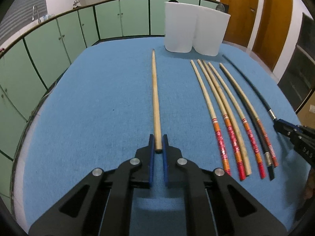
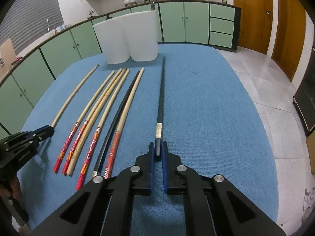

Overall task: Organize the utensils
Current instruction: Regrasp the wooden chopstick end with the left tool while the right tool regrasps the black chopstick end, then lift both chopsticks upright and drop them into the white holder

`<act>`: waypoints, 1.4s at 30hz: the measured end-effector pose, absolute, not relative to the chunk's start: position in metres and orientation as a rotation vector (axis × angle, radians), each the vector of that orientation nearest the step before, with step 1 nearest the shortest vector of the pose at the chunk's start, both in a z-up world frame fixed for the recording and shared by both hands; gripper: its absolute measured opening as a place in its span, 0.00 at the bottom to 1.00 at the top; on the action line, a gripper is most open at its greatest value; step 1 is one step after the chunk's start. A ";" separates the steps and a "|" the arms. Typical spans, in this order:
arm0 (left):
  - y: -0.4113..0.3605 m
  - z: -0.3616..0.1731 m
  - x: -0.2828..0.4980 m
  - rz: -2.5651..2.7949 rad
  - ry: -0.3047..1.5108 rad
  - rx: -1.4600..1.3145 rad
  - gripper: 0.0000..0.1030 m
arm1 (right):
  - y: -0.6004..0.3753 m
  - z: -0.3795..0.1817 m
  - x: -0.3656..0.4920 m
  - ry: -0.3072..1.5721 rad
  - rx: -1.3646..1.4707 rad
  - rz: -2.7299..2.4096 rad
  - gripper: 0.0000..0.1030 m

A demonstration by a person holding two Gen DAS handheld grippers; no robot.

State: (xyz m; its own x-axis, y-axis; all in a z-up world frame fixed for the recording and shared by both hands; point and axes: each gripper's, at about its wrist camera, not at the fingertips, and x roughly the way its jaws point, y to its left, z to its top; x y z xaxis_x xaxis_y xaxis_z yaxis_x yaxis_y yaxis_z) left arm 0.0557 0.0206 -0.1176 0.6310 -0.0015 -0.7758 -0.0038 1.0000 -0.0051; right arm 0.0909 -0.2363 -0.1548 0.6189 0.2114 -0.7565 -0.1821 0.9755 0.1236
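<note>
From my left view, my left tongs (image 1: 158, 145) pinching the near end of a plain stick (image 1: 155, 98), my right tongs (image 1: 283, 127) cut off at the edge, white tubs (image 1: 195, 29) far ahead, red-ended sticks (image 1: 234, 118) to the right; from my right view, my right tongs (image 2: 157, 149) pinching a black stick (image 2: 161, 98), its near end hidden between the blue pads, blue mat (image 2: 206, 118) underneath.

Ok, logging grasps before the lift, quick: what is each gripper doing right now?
Left gripper: closed on the plain wooden chopstick.
Right gripper: closed on the black chopstick.

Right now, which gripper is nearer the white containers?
Too close to call. The left gripper straddles the plain chopstick, the right gripper the black one; the white containers stand beyond both.
</note>
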 end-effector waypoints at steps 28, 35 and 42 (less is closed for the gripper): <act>0.020 0.042 0.050 -0.042 0.491 -0.043 0.06 | -0.271 0.000 0.091 0.573 0.044 0.235 0.06; 0.017 0.077 0.061 -0.099 0.426 -0.083 0.06 | -0.269 0.040 0.109 0.516 0.026 0.316 0.06; 0.012 0.119 0.074 -0.133 0.331 -0.094 0.06 | -0.261 0.086 0.126 0.438 0.009 0.398 0.06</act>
